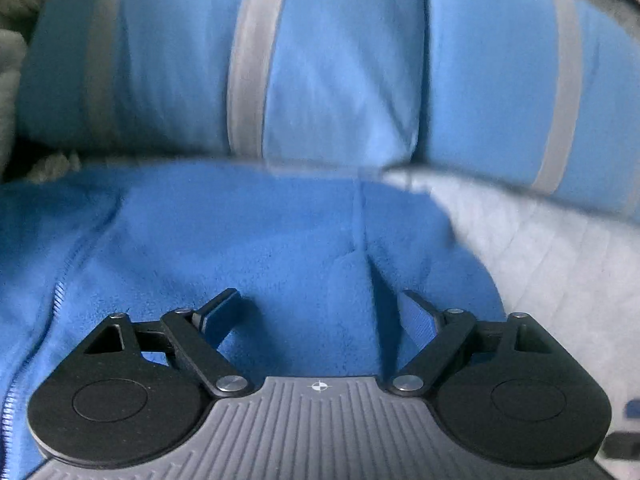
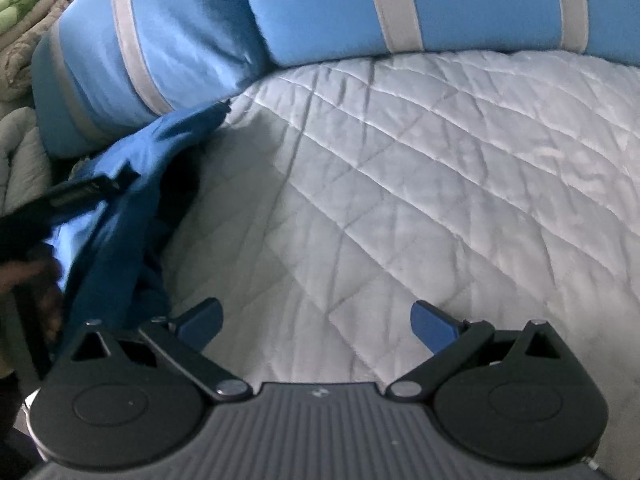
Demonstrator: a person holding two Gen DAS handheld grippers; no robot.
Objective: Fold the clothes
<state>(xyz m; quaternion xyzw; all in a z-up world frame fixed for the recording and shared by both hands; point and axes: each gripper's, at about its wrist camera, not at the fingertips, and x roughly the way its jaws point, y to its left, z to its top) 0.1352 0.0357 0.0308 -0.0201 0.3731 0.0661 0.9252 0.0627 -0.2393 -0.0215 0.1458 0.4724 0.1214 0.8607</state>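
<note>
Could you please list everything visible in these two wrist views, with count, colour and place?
fleece garment: one, deep blue, bunched on the bed's left side, under the left gripper.
pillows: two, light blue with grey stripes, along the head of the bed.
quilted cover: one, white, spread over the bed, bare in front of the right gripper.
blankets: a pile, beige and green, far left beyond the pillows; count unclear.
left gripper: one, black with blue pads, jaws open over the fleece.
right gripper: one, black with blue pads, jaws open over the cover, nothing between them.
</note>
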